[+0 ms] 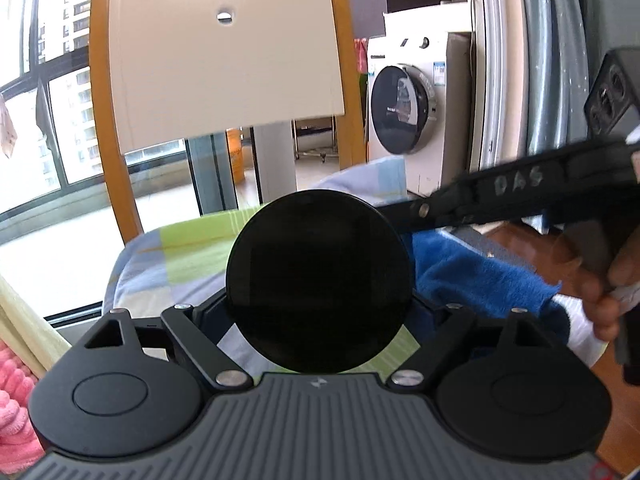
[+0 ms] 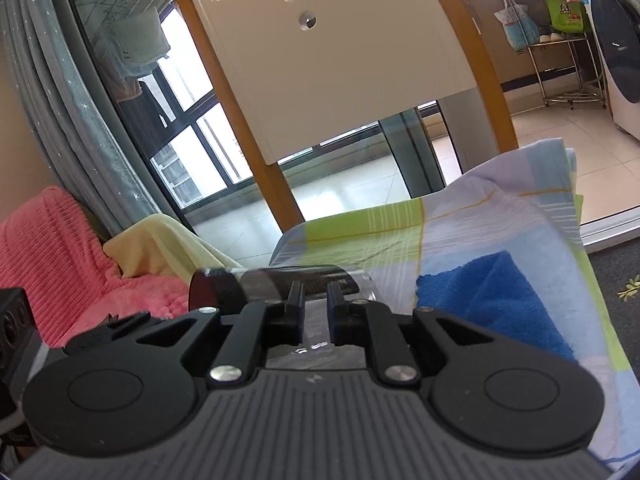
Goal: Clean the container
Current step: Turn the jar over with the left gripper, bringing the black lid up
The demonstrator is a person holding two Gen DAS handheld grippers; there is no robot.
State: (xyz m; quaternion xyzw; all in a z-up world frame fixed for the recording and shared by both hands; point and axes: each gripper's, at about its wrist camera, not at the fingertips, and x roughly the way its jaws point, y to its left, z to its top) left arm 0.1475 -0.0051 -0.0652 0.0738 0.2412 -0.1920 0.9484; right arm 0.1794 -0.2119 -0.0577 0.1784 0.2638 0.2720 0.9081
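Two grippers share one clear plastic jar with a round black lid. My left gripper is clamped across its body, lid end facing me, long axis pointing away. My right gripper reaches in from the right, fingers narrowly parted at the jar's far open end; whether they pinch the rim I cannot tell. A blue terry cloth lies just right on the checked bedsheet, nearer my right hand.
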